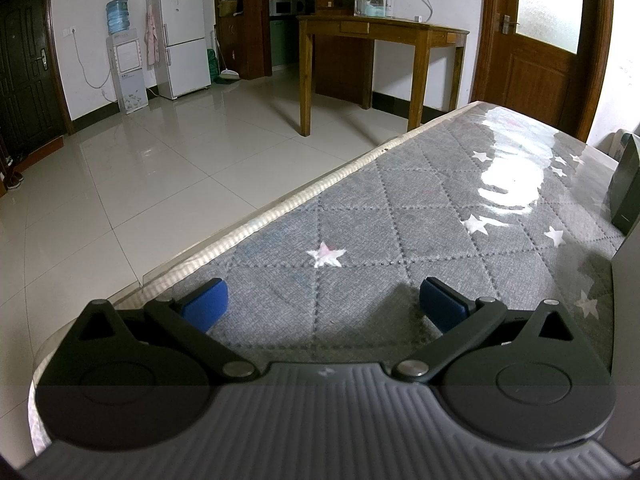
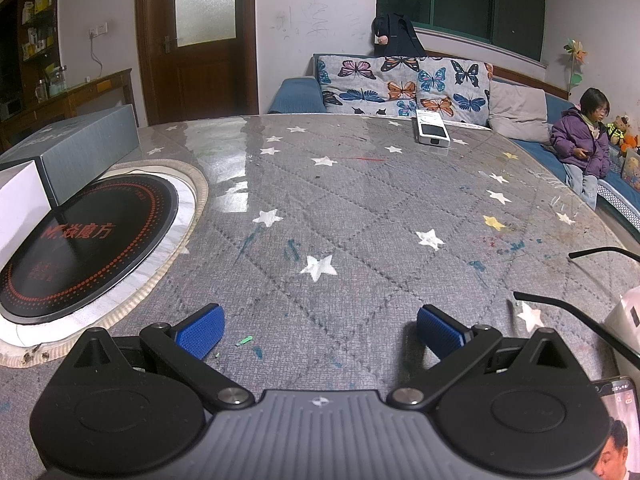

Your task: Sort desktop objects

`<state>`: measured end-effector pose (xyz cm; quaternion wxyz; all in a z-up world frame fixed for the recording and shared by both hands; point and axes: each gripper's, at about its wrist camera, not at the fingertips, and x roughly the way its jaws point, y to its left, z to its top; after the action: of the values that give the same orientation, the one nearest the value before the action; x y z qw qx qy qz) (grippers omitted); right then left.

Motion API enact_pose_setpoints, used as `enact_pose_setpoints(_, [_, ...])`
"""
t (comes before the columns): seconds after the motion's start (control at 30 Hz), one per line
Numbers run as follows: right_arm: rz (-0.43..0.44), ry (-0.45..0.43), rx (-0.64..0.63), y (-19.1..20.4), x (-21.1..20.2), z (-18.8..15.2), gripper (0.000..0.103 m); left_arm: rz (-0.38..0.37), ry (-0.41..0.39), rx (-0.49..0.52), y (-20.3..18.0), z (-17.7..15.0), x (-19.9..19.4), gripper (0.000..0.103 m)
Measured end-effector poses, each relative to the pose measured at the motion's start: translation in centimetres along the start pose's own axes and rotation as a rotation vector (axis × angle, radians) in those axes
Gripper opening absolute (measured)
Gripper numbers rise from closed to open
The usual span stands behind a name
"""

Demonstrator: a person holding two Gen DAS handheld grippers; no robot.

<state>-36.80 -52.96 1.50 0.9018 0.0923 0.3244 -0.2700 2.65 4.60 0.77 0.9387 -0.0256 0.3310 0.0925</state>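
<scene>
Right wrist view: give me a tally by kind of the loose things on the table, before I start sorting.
Boxes: 3, a grey box, a white box beside it, and a white one cut off at the right edge.
White device: 1, at the far edge.
Glasses: 1 pair, only the temples showing.
Phone: 1, screen lit.
Total: 6.

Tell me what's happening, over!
Left gripper open, empty. Right gripper open, empty. White device far across table, untouched. Path clear.
</scene>
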Motion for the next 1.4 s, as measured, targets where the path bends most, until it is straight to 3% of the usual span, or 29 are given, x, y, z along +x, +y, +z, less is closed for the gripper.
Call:
enact_pose_setpoints(0.3, [-0.015,0.002,0.011,0.4,-0.1,0.0,0.103,0.0,0.0,0.0,0.0,0.0,0.0,0.103])
enact_pose_setpoints(0.77, [-0.154,0.004,0.126,2.0,-0.5,-0.4,0.103,0.0,0.0,0.0,0.0,0.0,0.0,0.103])
enact_pose_setpoints(1.4, [-0.185,0.003,0.165,2.3,-0.4,-0.9,0.103,0.0,0.0,-0.001,0.0,0.0,0.0,0.103])
